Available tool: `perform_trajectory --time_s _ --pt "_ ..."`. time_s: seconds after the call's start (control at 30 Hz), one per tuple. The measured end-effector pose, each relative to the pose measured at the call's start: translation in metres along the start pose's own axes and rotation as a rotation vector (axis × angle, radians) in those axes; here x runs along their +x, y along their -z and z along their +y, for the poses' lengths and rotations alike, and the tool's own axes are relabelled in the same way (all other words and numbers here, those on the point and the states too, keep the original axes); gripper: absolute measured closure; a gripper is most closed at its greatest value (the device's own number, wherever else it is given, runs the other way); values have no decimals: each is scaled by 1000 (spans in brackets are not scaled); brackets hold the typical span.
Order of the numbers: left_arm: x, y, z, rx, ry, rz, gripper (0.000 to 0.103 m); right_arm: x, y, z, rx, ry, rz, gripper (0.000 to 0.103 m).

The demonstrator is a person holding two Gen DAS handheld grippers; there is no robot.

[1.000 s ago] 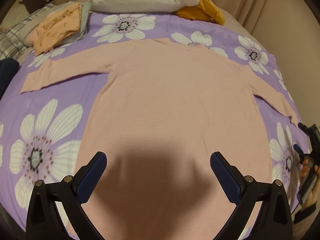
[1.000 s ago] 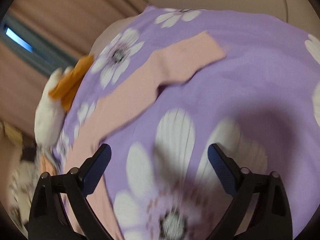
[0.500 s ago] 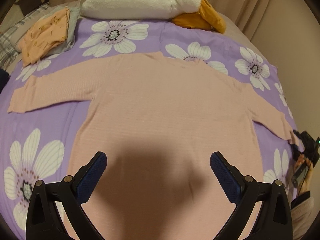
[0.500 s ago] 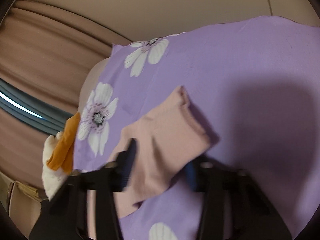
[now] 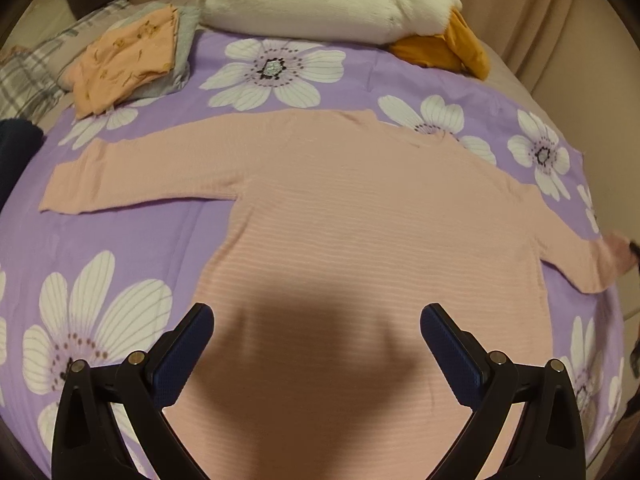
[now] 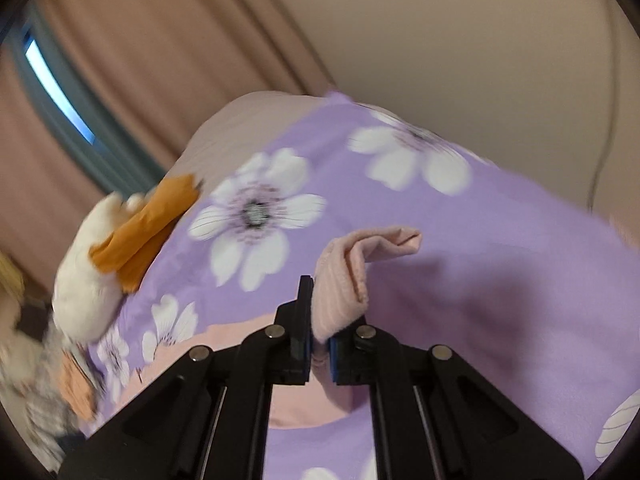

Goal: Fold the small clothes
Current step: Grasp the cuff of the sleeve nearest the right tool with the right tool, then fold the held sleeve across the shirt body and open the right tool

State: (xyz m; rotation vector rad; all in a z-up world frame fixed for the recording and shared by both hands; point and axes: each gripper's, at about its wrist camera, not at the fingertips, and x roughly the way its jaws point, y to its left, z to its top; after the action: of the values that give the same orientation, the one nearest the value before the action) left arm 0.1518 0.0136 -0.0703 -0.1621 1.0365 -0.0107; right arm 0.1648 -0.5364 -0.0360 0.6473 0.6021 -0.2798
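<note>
Purple flowered bedding (image 5: pixel 132 236) is carrying a pink sweater (image 5: pixel 360 216) lying flat at centre, its sleeves reaching toward 9 and 3 o'clock. Left gripper (image 5: pixel 316 350) is hovering over the hem, fingers spread wide. Right gripper (image 6: pixel 319 350) is pinching the sleeve cuff (image 6: pixel 352 276) between its 2 fingers.

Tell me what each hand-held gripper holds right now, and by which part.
The right hand-held gripper is shut on the pink ribbed knit sweater, pinching the cuff end of its sleeve. The left hand-held gripper is open above the sweater's body, holding nothing.
</note>
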Motion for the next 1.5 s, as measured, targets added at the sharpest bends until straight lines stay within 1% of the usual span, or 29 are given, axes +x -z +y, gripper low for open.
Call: perform_trajectory --time_s 0.13,0.17,0.2,0.3,0.37,0.5,0.57,0.63,0.67,0.77,0.87,0.93,0.97,1.0,1.03,1.07,1.1,1.17,1.2,1.23,1.27,1.3,1.33,1.37,1.43,1.47,1.5 --pt "-7 -3 16 -19 4 -12 1 -1 -5 78 -149 -42 6 96" --pt "-9 -3 20 -27 5 -14 1 -2 -4 103 -190 -66 6 96" --pt "-10 -4 26 -36 6 -17 1 -2 -3 119 -214 -81 7 96" --pt "-16 -6 44 -67 7 -30 1 2 10 186 -317 -145 20 96" --pt "-19 -7 57 -85 6 -37 1 8 25 231 -396 -174 28 96" --pt "-22 -7 84 -123 -10 -42 1 36 79 316 -590 -203 71 96" --pt "-20 -8 95 -144 -17 -42 1 50 110 343 -672 -208 102 96" --pt "-19 -9 106 -163 -22 -42 1 65 149 365 -768 -207 135 96" --pt "-19 -9 109 -169 -24 -42 1 73 171 373 -822 -199 153 96" --pt "-16 -10 119 -182 -34 -41 1 91 220 396 -927 -180 199 96" --pt "-15 -9 127 -188 -38 -40 1 112 270 401 -1039 -147 254 95" --pt "-13 -8 129 -190 -43 -37 1 120 292 403 -1094 -133 285 96" --pt "-12 -8 130 -191 -42 -37 1 123 301 402 -1109 -135 314 91" --pt "-12 -8 131 -193 -42 -37 1 125 310 403 -1119 -140 348 76" --pt "-10 -9 130 -195 -39 -35 1 126 316 402 -1125 -146 380 64" --pt "-10 -9 130 -197 -33 -36 1 126 320 400 -1124 -155 407 44" --pt "-10 -10 130 -199 -27 -37 1 122 322 399 -1114 -178 413 41" --pt "-9 -13 127 -197 -10 -45 1 110 311 393 -1082 -257 429 41" --pt "-10 -15 126 -194 -2 -49 1 102 298 387 -1036 -316 438 41" --pt "-10 -17 125 -191 4 -53 1 94 281 378 -967 -384 455 40" --pt "-9 -21 122 -180 16 -59 1 88 263 366 -891 -447 475 37" --pt "-9 -23 120 -175 21 -63 1 85 250 355 -832 -485 483 33" --pt "-9 -27 116 -166 25 -68 1 82 237 343 -776 -509 481 32" --pt "-8 -29 113 -159 32 -73 1 81 220 326 -717 -508 468 32" --pt "-7 -35 106 -142 53 -81 1 82 207 300 -662 -461 438 33" --pt "-5 -39 100 -131 69 -84 1 85 201 285 -636 -427 428 39" --pt "-3 -43 94 -118 89 -88 1 88 197 274 -616 -402 430 51"
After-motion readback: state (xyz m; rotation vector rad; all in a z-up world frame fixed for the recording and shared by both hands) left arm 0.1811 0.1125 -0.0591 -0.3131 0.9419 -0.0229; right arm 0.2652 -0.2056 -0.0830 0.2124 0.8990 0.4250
